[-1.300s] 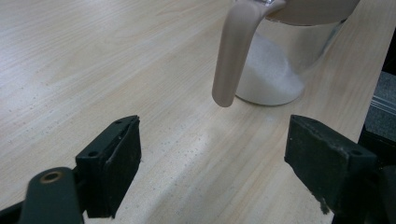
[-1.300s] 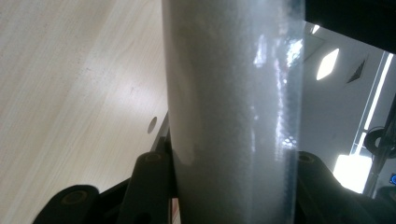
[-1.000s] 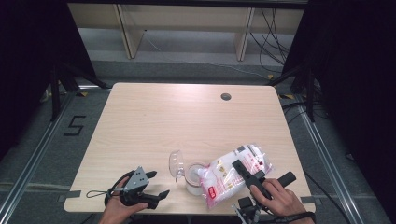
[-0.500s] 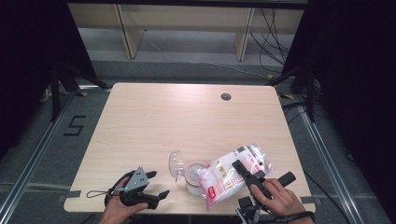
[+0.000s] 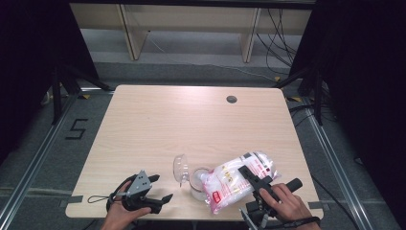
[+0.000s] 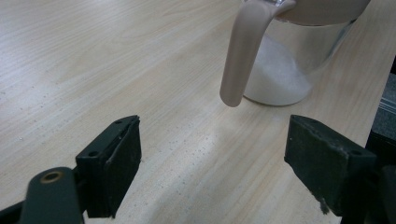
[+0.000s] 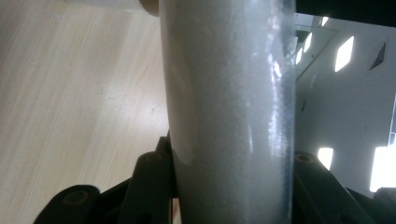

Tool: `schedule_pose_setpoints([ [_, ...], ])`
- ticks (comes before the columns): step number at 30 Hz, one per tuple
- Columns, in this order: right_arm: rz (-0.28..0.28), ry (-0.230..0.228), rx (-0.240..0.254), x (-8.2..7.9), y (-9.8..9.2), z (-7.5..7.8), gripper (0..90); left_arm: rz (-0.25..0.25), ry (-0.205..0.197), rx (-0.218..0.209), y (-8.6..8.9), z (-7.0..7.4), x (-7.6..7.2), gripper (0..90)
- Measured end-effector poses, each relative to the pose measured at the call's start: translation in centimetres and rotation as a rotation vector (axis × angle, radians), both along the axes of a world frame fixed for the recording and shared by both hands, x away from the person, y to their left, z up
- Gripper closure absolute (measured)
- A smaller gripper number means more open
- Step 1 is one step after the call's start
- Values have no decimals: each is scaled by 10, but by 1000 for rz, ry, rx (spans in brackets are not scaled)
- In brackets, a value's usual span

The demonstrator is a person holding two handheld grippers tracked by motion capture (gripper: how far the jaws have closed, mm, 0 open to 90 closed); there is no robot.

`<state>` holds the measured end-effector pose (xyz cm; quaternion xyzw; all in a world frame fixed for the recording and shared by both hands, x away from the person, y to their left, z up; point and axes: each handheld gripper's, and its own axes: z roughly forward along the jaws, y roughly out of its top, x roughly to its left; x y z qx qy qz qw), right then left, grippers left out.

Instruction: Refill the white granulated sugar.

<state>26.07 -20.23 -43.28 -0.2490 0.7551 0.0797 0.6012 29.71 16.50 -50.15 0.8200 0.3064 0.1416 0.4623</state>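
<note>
A clear jar (image 5: 198,186) with white granules in its bottom stands near the table's front edge, its hinged lid (image 5: 180,168) swung open to the left. My right gripper (image 5: 253,175) is shut on a clear plastic bag of white granules (image 5: 237,181), which lies tilted with its lower end over the jar's mouth. In the right gripper view the bag (image 7: 229,112) is squeezed between both jaws of that gripper (image 7: 229,186). My left gripper (image 5: 162,188) rests open on the table left of the jar. In the left gripper view the jaws of this gripper (image 6: 215,163) stand wide with nothing between them, the jar (image 6: 285,65) and a beige tab (image 6: 240,51) just beyond.
The light wooden table (image 5: 191,120) has a round cable hole (image 5: 231,99) at its far right. Behind it stand shelf legs and cables on the floor. A tape mark shaped like a 5 (image 5: 76,128) lies on the floor to the left.
</note>
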Motion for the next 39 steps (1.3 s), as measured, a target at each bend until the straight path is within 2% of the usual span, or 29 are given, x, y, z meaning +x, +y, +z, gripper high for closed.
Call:
schedule_pose_setpoints([
  [3, -28, 26, 4, 0, -1, -6, 661, -2, 0, -3, 1, 0, 0, 183],
  [4, -19, 27, 6, 1, -1, -7, 662, -2, -5, 11, 2, 1, 1, 183],
  [5, -15, 37, 15, 1, -2, -7, 662, 0, 0, -8, 1, 0, 0, 183],
  [7, -16, 40, 23, 1, -2, -6, 662, -7, -1, 0, 1, 1, 0, 183],
  [9, 8, 31, 25, 1, -2, -4, 663, -4, 0, -12, 0, 0, 0, 183],
  [10, -8, 55, 57, 1, -3, -5, 663, -4, -2, -11, 0, 0, 0, 183],
  [11, 5, 57, 71, 2, -4, -4, 663, -4, -2, -11, 0, 0, 0, 183],
  [12, -8, 76, 97, 2, -5, -5, 663, -5, 0, -10, 0, 0, 0, 183],
  [13, -8, 79, 99, 2, -5, -5, 663, -9, -8, 22, 2, 1, 1, 183],
  [15, 11, 97, 124, 4, -6, -5, 664, -1, -6, 21, 3, 1, 1, 183],
  [18, 8, 134, 169, 7, -9, -6, 665, -5, -6, 17, 2, 1, 1, 183],
  [21, -10, 151, 177, 8, -11, -8, 667, -2, 2, -6, 0, 1, -1, 183],
  [23, -8, 171, 217, 9, -13, -10, 668, -6, 0, -3, 1, 1, 0, 182],
  [24, -37, 205, 280, 8, -16, -13, 668, -7, 2, -9, 0, 0, 0, 183],
  [25, 4, 177, 240, 11, -15, -9, 668, -6, 1, -8, 0, 0, 0, 182],
  [28, -5, 196, 266, 10, -17, -11, 669, -7, -1, -8, 0, 0, 0, 183],
  [29, 14, 191, 254, 11, -17, -10, 670, -7, 3, -9, 0, 0, -1, 183],
  [30, 3, 216, 261, 11, -17, -12, 670, -7, 2, -9, 0, 0, 0, 183],
  [31, -15, 233, 294, 9, -18, -15, 670, -5, 3, -11, 0, 0, 0, 182],
  [32, 1, 221, 269, 10, -17, -14, 670, -9, -2, -7, 0, 0, 0, 183],
  [34, -7, 232, 284, 9, -17, -15, 671, -11, -3, 12, 2, 1, 0, 183],
  [36, 3, 224, 262, 10, -17, -12, 671, -7, -2, 3, 1, 1, 0, 183],
  [37, 18, 222, 265, 11, -17, -12, 671, -10, -2, 1, 1, 1, 0, 183],
  [38, 9, 231, 279, 10, -18, -12, 672, -8, -2, -9, 0, 0, 0, 183],
  [39, -2, 264, 331, 10, -18, -16, 672, -8, -1, -7, 0, 0, 0, 183],
])
